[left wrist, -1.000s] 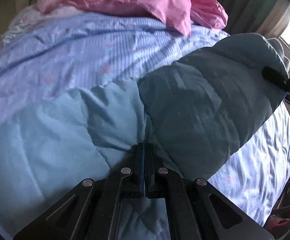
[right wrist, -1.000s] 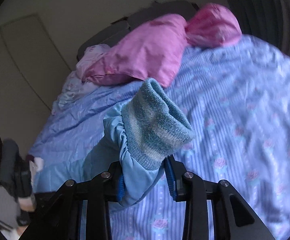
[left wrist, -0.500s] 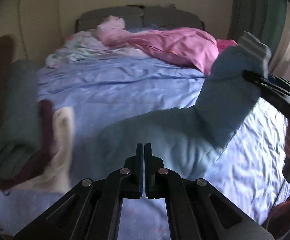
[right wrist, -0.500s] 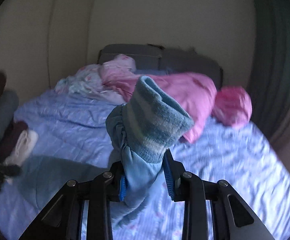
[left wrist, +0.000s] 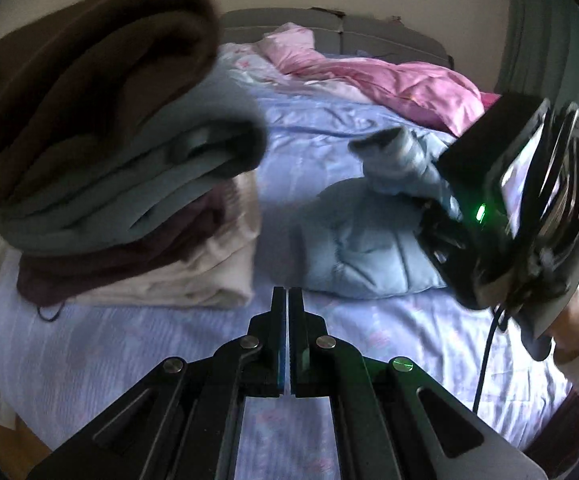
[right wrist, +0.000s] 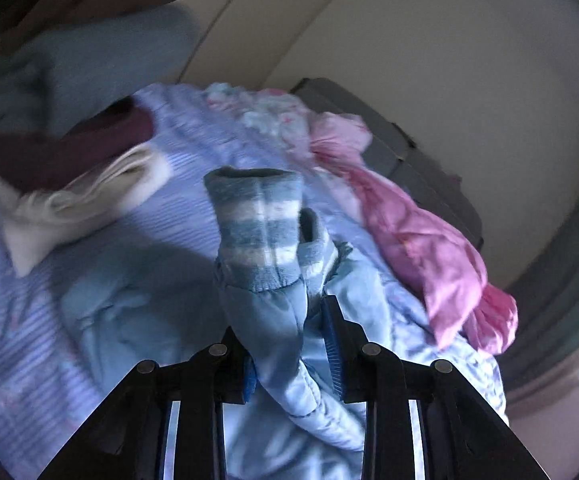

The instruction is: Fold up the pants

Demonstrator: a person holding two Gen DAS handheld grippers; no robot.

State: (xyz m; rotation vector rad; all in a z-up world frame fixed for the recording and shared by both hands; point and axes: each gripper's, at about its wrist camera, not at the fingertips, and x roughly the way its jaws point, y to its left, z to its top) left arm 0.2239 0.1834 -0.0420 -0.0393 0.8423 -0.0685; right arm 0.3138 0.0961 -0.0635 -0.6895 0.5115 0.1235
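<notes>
Left gripper (left wrist: 288, 300): the fingers are pressed together with nothing between them; only bedsheet (left wrist: 169, 340) is seen beyond the tips.

Right gripper (right wrist: 289, 320): the fingers are pinching the gathered leg end of the pants (right wrist: 265, 312), the striped knit cuff (right wrist: 257, 224) standing up just past the tips. The gap differs by only a little from one moment to the next, so the padded cloth seems merely to be squeezed thinner.

Pants: light blue and quilted; in the left wrist view the bulk (left wrist: 361, 248) is lying on the sheet ahead and right of the closed left fingers, with the cuffed end lifted to the right gripper (left wrist: 433, 204).

Stack of folded clothes (left wrist: 101, 160): ahead and left of the left fingers, just beside the pants' near edge.

Risk, slip: the grip is taken low on slick padded fabric near the cuff; a quick swing could pull the leg out before it is laid down.

Risk, skewed fold: only one end is held, and the body is unpinned; it may be dragged or bunched rather than creased.

Risk, stack: a wide sweep toward the left could catch the pile and topple it.

Pink quilt (right wrist: 417, 248): well beyond the right fingertips, judged no obstacle.
</notes>
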